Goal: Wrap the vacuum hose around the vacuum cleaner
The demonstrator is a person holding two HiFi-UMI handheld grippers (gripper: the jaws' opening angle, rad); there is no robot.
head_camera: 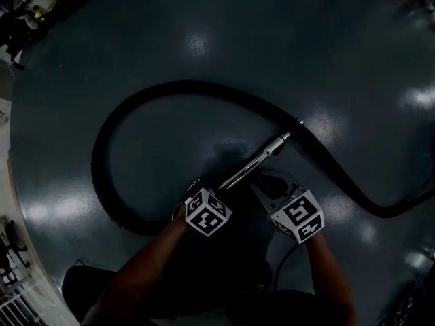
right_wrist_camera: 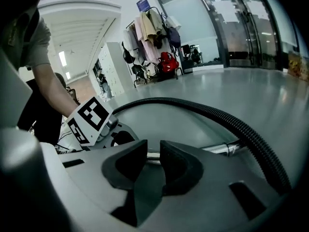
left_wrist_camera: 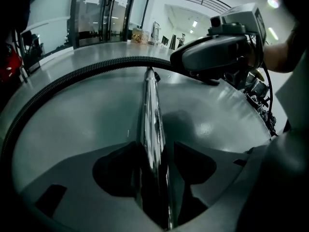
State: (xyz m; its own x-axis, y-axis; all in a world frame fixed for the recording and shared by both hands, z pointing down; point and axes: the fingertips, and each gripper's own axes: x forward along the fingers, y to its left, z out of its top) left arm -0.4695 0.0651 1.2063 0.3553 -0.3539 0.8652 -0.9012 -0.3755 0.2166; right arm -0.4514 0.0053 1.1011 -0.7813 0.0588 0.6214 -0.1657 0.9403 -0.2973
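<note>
Down low over the glossy floor [head_camera: 204, 26], both tools side by side. Left gripper [head_camera: 219, 187] astride the near end of the chrome tube [head_camera: 257, 160]; right gripper [head_camera: 272, 190] just to its right, close alongside the same tube.

Only in the head view: the whole sweep of the vacuum hose [head_camera: 190, 85]. Meets the tube's far tip ahead of both tools, arches away forward, curls round well to the left of the left gripper and comes back in toward the left arm. Another stretch snaking off well to the right of the right gripper.

Only in the left gripper view: jaws standing wide, tube [left_wrist_camera: 152, 124] running straight up the middle between them, a dark gap showing on the right pad's side, so straddled and not clamped. Ribbed hose [left_wrist_camera: 96, 66] crossing ahead of the tips, the other tool's grey body high on the right.

Only in the right gripper view: pads drawn close [right_wrist_camera: 153, 151], a slim slot between them, nothing pinched. Tube [right_wrist_camera: 224, 149] lying crosswise just beyond the tips, hose [right_wrist_camera: 231, 120] curving over it ahead and down to the right. Left tool's marker cube [right_wrist_camera: 89, 120] just off to the left. Far ahead, a coat rack [right_wrist_camera: 149, 33] and a glass wall [right_wrist_camera: 241, 28].

Room to move: bare floor ahead of both tools inside the hose loop, more beyond it. Hose itself the nearest edge, ahead and to either side. Cable [head_camera: 282, 263] trailing behind the right gripper. Clutter [head_camera: 27, 5] only at the far left rim of the head view.
</note>
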